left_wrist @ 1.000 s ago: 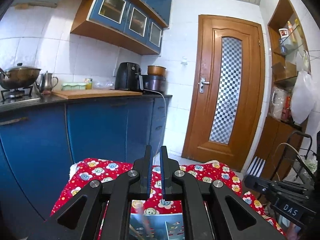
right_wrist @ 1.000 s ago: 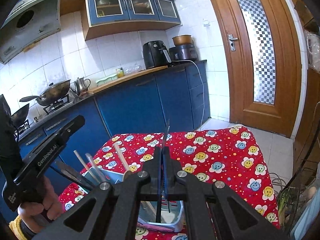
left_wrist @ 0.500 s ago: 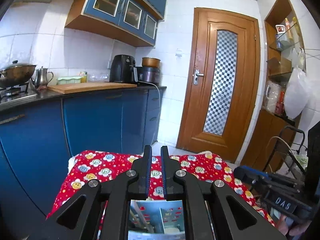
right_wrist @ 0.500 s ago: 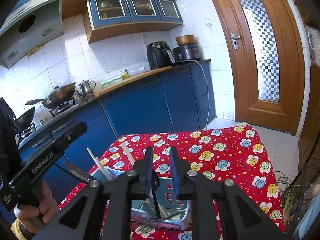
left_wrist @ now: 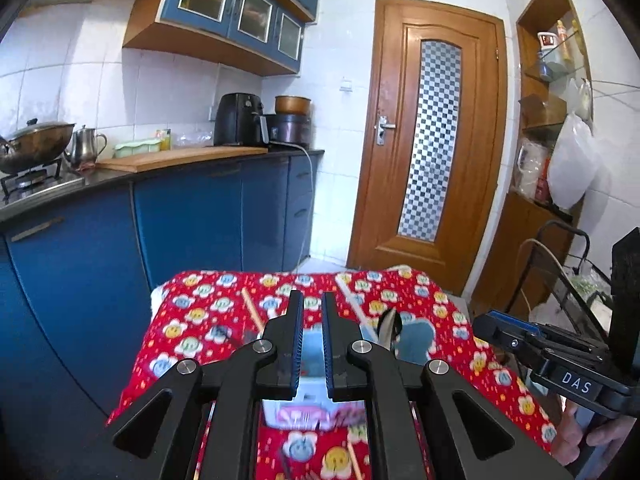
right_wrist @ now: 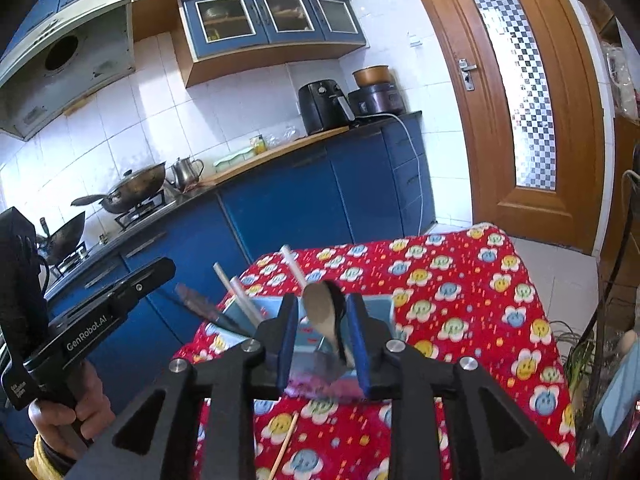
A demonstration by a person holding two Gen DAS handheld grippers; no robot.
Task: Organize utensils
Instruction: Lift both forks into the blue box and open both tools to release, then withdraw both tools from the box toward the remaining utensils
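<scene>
Right wrist view shows my right gripper (right_wrist: 323, 330) pointing down over a small table draped in a red flower-print cloth (right_wrist: 460, 280). Its jaws are opening, and nothing is pressed between the blue pads (right_wrist: 289, 344); a wooden spoon (right_wrist: 322, 314) stands in the gap beyond them, its bowl up and its handle dropping into the light blue utensil holder (right_wrist: 384, 304). That holder sits near the left edge of the table, towards the near end. White chopsticks (right_wrist: 244, 300) lean out of its left compartment, tilted towards the blue cabinets, and a dark-bladed utensil (right_wrist: 204, 308) angles out past the holder's left side. I cannot tell which compartment the spoon occupies. One loose wooden chopstick (right_wrist: 286, 440) lies on the cloth close to the table's near edge. At the left of this view a hand (right_wrist: 64, 412) grips the black handle of my left gripper (right_wrist: 100, 320).

From the left wrist view, the left gripper (left_wrist: 311, 334) has its jaws nearly closed with only a thin slit between them, and I see nothing caught there. Behind the fingers (left_wrist: 294, 336) the utensil holder (left_wrist: 416, 338) is blurred, with a wooden chopstick (left_wrist: 251, 308) slanting up on the left and a spoon bowl (left_wrist: 390, 326) just right of the jaws. The red cloth (left_wrist: 200, 320) covers the table out to its far edge, near the wooden door (left_wrist: 432, 136). The right gripper's body (left_wrist: 556, 360) shows at the right edge.
</scene>
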